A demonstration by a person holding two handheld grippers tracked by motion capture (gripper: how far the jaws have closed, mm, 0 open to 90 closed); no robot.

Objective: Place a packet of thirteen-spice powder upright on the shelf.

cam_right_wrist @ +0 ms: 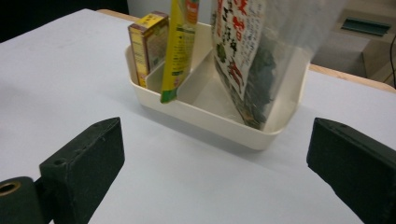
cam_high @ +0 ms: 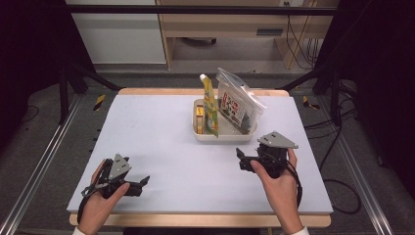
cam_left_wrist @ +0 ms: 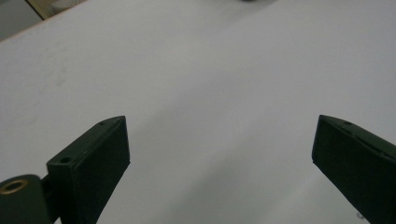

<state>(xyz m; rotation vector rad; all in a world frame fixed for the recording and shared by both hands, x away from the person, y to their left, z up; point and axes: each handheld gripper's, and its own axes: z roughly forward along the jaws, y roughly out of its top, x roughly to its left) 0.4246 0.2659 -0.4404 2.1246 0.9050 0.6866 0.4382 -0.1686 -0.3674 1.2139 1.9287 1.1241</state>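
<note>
A cream plastic bin stands at the back middle of the white table. Upright in it are a small yellow and brown box, a tall yellow-green tube and a clear bag of dark dried leaves with a red-lettered label. My right gripper is open a short way in front of the bin, empty. My left gripper is open over bare table near the front left, also empty.
A divider splits the bin into two compartments. Beyond the table's wooden far edge are a pale cabinet and a wooden desk with cables. Black frame bars and floor rails flank the table.
</note>
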